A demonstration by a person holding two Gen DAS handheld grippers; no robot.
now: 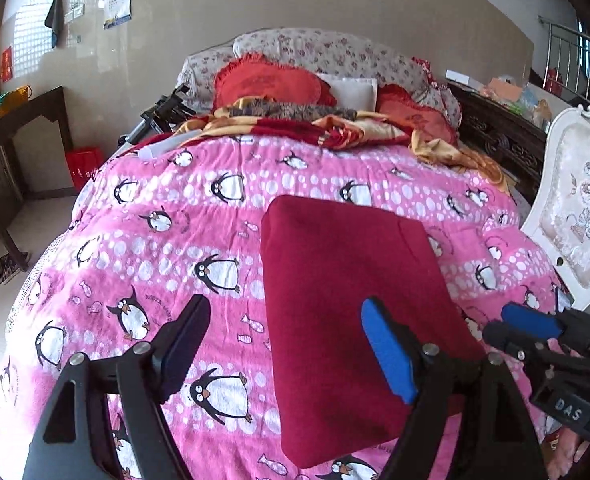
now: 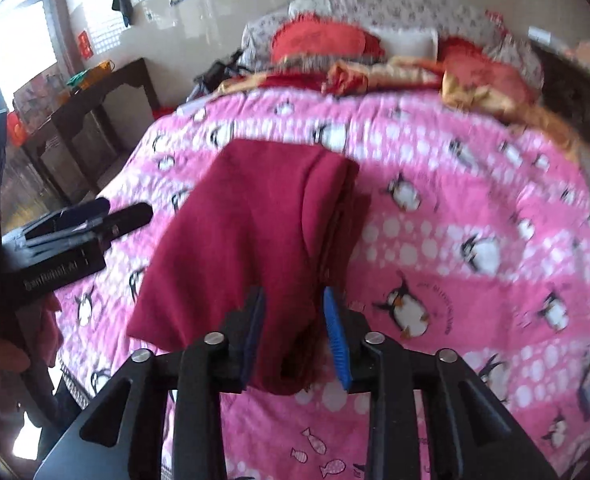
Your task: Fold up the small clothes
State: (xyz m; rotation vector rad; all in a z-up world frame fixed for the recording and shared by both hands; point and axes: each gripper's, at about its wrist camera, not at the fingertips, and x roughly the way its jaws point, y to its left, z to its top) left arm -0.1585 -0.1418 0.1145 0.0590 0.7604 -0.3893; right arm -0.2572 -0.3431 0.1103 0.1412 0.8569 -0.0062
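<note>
A dark red garment [image 1: 359,312] [image 2: 247,240] lies folded in a flat rectangle on the pink penguin blanket [image 1: 167,208] [image 2: 455,208]. My left gripper [image 1: 285,304] [image 2: 125,210] hovers over the garment's near left edge. It is wide open and holds nothing. My right gripper [image 2: 291,294] [image 1: 495,324] is at the garment's near right edge, where the folded layers show. Its blue pads [image 2: 335,332] stand a narrow gap apart over the cloth. In the left wrist view no cloth hangs between them and the garment lies unlifted.
A crumpled red-and-yellow blanket [image 1: 335,124] and red pillows [image 1: 271,84] lie at the head of the bed. A white upholstered chair [image 1: 575,208] stands at the bed's right side, and a dark wooden table [image 1: 23,120] at the left. A hand [image 1: 567,456] shows at the bottom right.
</note>
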